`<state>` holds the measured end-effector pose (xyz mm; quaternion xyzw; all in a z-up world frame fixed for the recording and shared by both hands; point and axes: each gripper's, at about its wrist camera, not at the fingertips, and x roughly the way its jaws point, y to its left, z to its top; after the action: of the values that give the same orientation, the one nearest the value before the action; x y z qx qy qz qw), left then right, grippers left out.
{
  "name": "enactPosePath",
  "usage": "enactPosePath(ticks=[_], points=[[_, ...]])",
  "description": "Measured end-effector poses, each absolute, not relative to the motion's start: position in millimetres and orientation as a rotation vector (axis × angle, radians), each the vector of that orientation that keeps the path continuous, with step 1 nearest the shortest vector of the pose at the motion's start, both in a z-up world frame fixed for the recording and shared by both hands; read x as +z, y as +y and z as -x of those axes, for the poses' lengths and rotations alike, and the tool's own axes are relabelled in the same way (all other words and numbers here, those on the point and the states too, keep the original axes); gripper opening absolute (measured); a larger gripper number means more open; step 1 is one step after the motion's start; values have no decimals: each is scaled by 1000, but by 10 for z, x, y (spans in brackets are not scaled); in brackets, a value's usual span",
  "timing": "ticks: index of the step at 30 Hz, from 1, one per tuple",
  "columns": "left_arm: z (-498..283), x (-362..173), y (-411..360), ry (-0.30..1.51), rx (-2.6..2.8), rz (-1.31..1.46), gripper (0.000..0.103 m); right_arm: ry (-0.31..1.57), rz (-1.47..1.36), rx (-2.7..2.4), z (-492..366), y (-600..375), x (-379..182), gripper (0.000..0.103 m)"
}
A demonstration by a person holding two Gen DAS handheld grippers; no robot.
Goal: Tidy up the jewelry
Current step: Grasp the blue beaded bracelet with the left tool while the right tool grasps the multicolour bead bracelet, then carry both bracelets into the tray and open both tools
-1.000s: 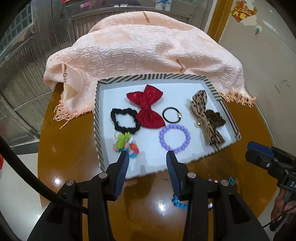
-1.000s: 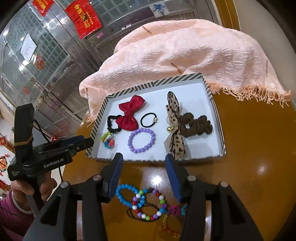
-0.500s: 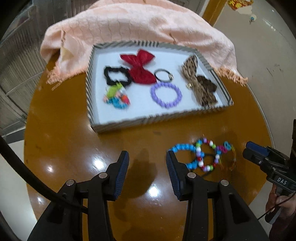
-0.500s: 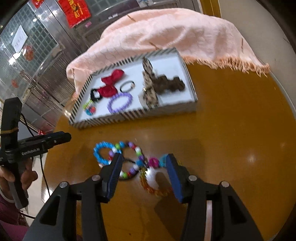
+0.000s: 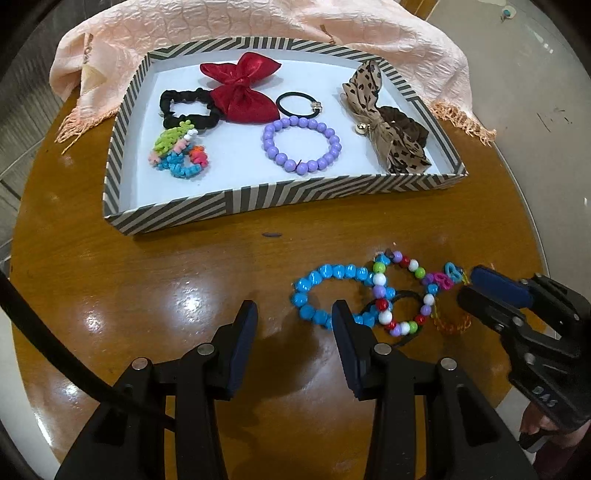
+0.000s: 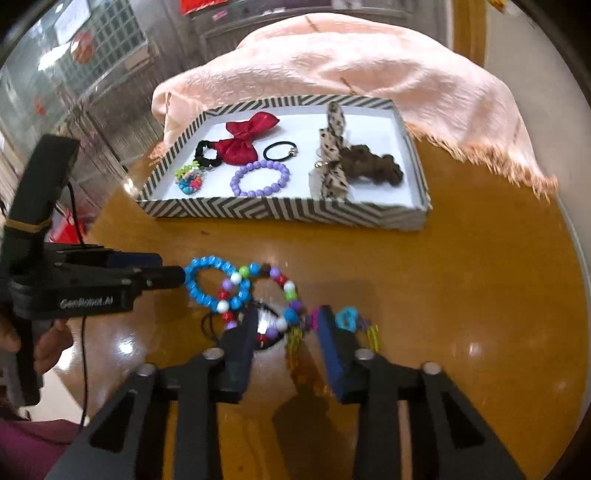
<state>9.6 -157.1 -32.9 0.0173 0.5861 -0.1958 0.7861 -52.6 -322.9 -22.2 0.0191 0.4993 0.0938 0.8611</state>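
Note:
A striped tray holds a red bow, a black scrunchie, a purple bead bracelet, a black hair tie, a leopard bow scrunchie and a small colourful bracelet. On the brown table in front lie a blue bead bracelet, a multicolour bead bracelet and an orange chain bracelet. My left gripper is open, just left of the blue bracelet. My right gripper is open, low over the multicolour and orange bracelets.
A peach fringed cloth is draped behind the tray. The round table's edge curves close on the left and right. A glass-block wall and metal door stand behind.
Both grippers have pulled back from the tray and come down toward the loose bracelets on the table. The right gripper has dropped lowest, over the multicolour bracelet. Both stay open.

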Motion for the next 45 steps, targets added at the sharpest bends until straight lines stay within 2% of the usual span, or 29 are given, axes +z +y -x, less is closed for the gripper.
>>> enactPosePath(ticks=[16, 17, 18, 19, 20, 28, 36, 45], points=[[-167, -429, -1805, 1241, -363, -144, 28, 1143, 102, 228, 250, -3128, -592, 21], [-159, -428, -1825, 1237, -373, -149, 28, 1139, 110, 226, 253, -3119, -592, 20], [-154, -430, -1852, 1230, -380, -154, 27, 1136, 114, 227, 254, -3111, -595, 10], [-149, -428, -1872, 1220, -396, -152, 16, 1134, 117, 230, 259, -3109, -593, 9], [-149, -423, -1887, 1214, -412, -153, 0, 1135, 115, 233, 255, -3110, -591, 9], [-134, -297, -1843, 1214, -528, -95, 0, 1065, -17, 257, 312, -3271, -199, 9], [-128, 125, -1567, 1134, -548, -51, 0, 956, -13, 271, 372, -3249, 314, 9], [-231, 522, -1238, 1058, -518, -24, 0, 884, -29, 240, 286, -3345, 629, 9]])
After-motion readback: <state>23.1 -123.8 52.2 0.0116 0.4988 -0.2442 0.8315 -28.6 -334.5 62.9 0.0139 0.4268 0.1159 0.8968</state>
